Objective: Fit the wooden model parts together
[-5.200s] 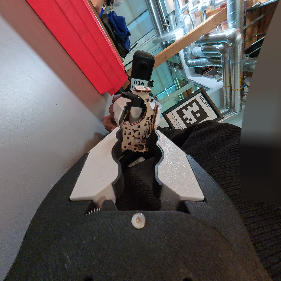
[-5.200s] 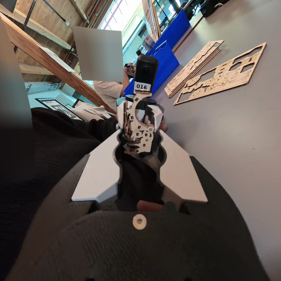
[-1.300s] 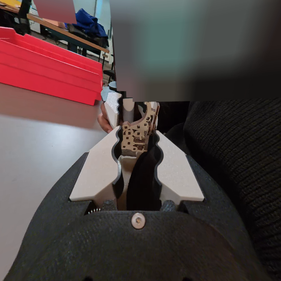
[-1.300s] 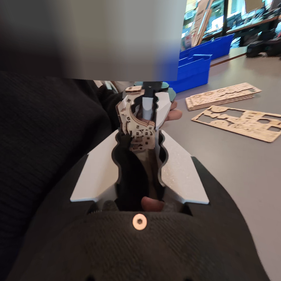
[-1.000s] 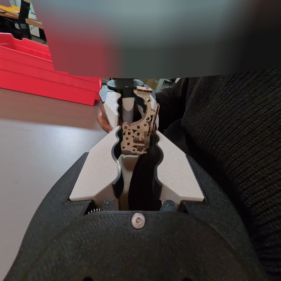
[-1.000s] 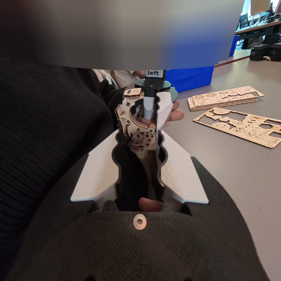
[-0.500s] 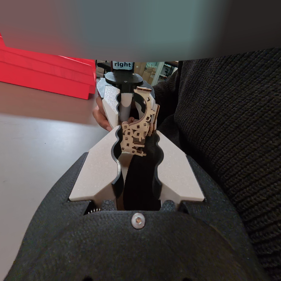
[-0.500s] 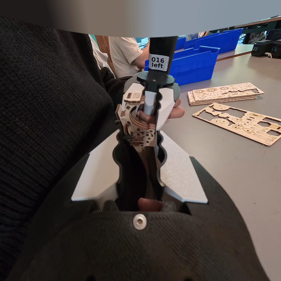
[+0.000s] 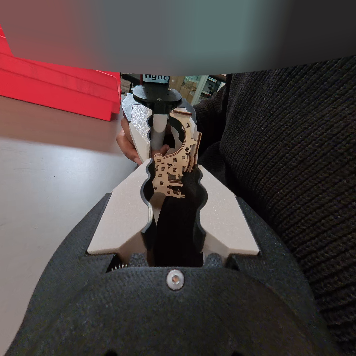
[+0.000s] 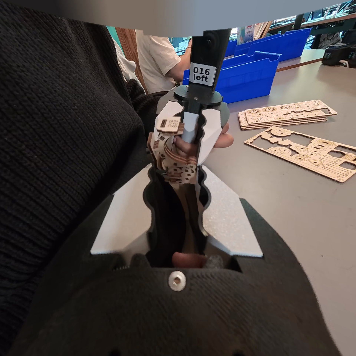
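Note:
A small laser-cut wooden model (image 9: 169, 173), with a curved arch and square holes, hangs in the air between my two grippers, which face each other tip to tip. My left gripper (image 9: 174, 165) is shut on its near end. The right gripper's white fingers (image 9: 138, 133) meet it from the far side. In the right wrist view my right gripper (image 10: 174, 167) is shut on the same model (image 10: 179, 171), and the left gripper's fingers (image 10: 210, 131) stand opposite. A small wooden tab (image 10: 169, 125) sticks out at the model's top.
The grey table (image 10: 269, 212) carries a stack of wooden part sheets (image 10: 285, 115), one punched-out sheet (image 10: 308, 154) and a blue bin (image 10: 250, 77). Red bins (image 9: 57, 90) stand at the left. A black knit sleeve (image 9: 289, 173) is close beside the grippers. A person in a pale shirt (image 10: 154, 63) sits behind. My two grippers' fingertips are within a few centimetres of each other.
Both views have swung from strongly tilted to level over the table. Both grippers stayed shut on the model. The opposite gripper has risen a little in each view.

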A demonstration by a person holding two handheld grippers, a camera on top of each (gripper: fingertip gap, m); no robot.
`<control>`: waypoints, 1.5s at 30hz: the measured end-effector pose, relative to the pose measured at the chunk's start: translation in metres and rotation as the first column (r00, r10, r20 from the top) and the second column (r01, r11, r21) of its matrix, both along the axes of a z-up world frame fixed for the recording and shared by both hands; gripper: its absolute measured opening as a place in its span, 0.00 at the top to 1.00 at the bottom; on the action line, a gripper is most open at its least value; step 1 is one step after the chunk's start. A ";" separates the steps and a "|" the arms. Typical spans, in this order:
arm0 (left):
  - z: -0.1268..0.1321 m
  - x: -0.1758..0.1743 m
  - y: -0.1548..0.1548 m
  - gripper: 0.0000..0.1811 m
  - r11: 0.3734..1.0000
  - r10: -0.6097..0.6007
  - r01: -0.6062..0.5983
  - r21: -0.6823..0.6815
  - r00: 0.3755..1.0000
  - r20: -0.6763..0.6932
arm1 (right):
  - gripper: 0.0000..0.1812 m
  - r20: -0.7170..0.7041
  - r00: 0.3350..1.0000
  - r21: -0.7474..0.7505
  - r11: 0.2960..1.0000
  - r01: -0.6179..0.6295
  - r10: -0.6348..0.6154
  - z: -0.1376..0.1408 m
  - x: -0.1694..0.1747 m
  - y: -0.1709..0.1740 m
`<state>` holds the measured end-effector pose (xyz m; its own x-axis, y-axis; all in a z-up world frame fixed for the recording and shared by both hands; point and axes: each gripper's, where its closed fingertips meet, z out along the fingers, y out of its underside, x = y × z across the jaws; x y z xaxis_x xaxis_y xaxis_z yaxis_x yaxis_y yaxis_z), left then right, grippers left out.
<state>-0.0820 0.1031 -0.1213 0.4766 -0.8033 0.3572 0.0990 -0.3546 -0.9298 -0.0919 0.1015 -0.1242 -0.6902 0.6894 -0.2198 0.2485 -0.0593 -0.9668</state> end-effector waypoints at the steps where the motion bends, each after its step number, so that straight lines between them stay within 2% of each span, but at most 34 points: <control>1: 0.000 0.000 0.000 0.78 1.000 0.000 0.000 -0.001 1.000 0.001 | 0.76 0.000 1.000 0.002 1.000 0.000 0.000 0.000 0.000 0.000; 11: -0.003 0.001 0.000 0.78 1.000 0.001 -0.001 -0.017 1.000 -0.008 | 0.76 0.014 1.000 0.013 1.000 -0.005 0.005 -0.003 0.001 0.000; 24: 0.008 -0.005 0.005 0.77 1.000 0.019 -0.018 -0.012 0.998 0.064 | 0.77 0.001 1.000 -0.031 0.999 0.019 -0.019 0.005 -0.003 0.006; 30: 0.009 -0.005 0.004 0.77 1.000 0.023 -0.024 0.012 0.999 0.045 | 0.77 -0.001 1.000 -0.048 0.999 0.012 -0.012 0.007 -0.003 0.005; 45: 0.004 -0.004 0.005 0.78 0.999 0.016 -0.014 -0.031 0.998 0.055 | 0.76 0.025 1.000 -0.040 0.999 0.003 -0.002 0.001 -0.002 0.006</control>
<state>-0.0864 0.1085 -0.1173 0.4676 -0.7844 0.4076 0.1554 -0.3809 -0.9114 -0.0940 0.1073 -0.1228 -0.6824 0.6813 -0.2648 0.2728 -0.0987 -0.9570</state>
